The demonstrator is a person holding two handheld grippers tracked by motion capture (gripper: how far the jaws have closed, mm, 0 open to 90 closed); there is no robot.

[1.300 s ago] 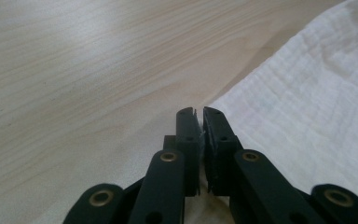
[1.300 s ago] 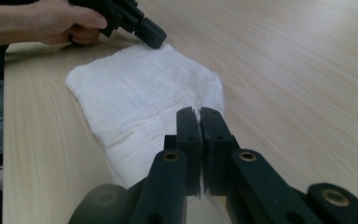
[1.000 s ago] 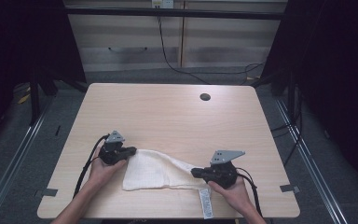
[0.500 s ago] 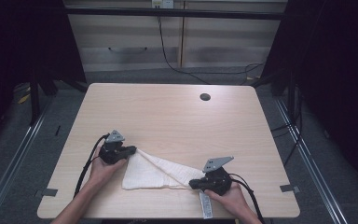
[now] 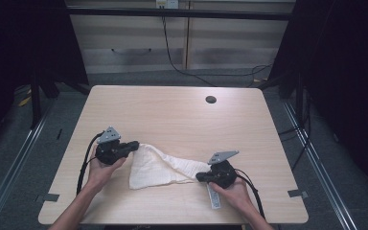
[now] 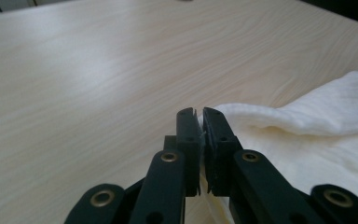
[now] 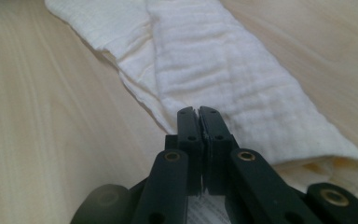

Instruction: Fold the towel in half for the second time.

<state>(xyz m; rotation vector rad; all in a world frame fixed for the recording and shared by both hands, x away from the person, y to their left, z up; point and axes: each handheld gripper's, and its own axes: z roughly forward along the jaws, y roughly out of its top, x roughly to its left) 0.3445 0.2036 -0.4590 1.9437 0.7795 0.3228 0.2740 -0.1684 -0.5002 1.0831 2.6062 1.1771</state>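
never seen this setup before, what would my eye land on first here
A white cloth lies stretched across the near part of the pale wooden table, pulled into a rough triangle. The left gripper pinches its upper left corner, and the right gripper has its jaws shut at the cloth's right tip, each held in a bare hand.

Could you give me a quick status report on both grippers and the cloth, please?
Left gripper shut on white cloth corner. Right gripper shut on the opposite end. Cloth lies bunched between them on table; nothing in the way.
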